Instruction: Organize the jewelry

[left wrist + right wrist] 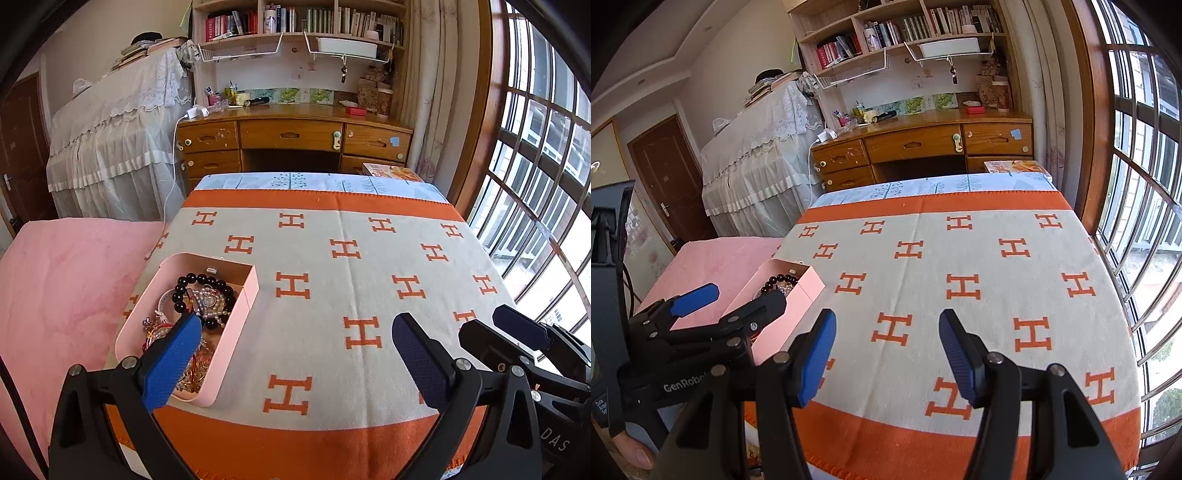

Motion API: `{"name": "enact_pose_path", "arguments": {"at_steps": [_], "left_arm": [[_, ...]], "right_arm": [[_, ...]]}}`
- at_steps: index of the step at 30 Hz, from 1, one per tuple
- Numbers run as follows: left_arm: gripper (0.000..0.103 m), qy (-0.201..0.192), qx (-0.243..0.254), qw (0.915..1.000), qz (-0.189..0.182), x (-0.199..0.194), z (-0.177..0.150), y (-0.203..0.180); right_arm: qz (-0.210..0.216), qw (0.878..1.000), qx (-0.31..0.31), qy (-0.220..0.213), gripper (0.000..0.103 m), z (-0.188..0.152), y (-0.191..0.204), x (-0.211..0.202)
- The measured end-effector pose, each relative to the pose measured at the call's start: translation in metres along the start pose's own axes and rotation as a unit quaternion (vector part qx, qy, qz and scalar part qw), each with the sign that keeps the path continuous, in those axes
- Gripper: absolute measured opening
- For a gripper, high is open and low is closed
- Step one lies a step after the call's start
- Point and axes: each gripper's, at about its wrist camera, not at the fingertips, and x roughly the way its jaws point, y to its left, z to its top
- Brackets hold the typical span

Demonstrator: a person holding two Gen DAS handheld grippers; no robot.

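A pink open box [242,306] sits at the left of the table on the orange-and-grey H-pattern blanket [332,280]. It holds a black bead bracelet [207,282], pearl pieces and tangled gold and red jewelry [195,365]. My left gripper [295,343] is open and empty; its left finger hangs over the box, its right finger over the blanket. My right gripper [888,339] is open and empty above the blanket near the front edge. The box also shows in the right wrist view [798,291], partly hidden behind the left gripper [738,299].
A pink padded surface [62,288] adjoins the table on the left. A wooden desk [295,133] with shelves stands behind, a lace-covered piece of furniture [118,140] at the back left, and barred windows [546,166] along the right. A white cable [170,192] hangs at the table's far left corner.
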Motion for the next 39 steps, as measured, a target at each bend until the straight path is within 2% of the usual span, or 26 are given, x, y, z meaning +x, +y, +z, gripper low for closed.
{"name": "enact_pose_path", "arguments": {"at_steps": [39], "left_arm": [[0.102,0.006,0.002,1.0,0.007,0.0087,0.0011,-0.0012]], "right_arm": [[0.001,1.0,0.001,-0.001,0.059,0.0013,-0.0025,0.0009]]}}
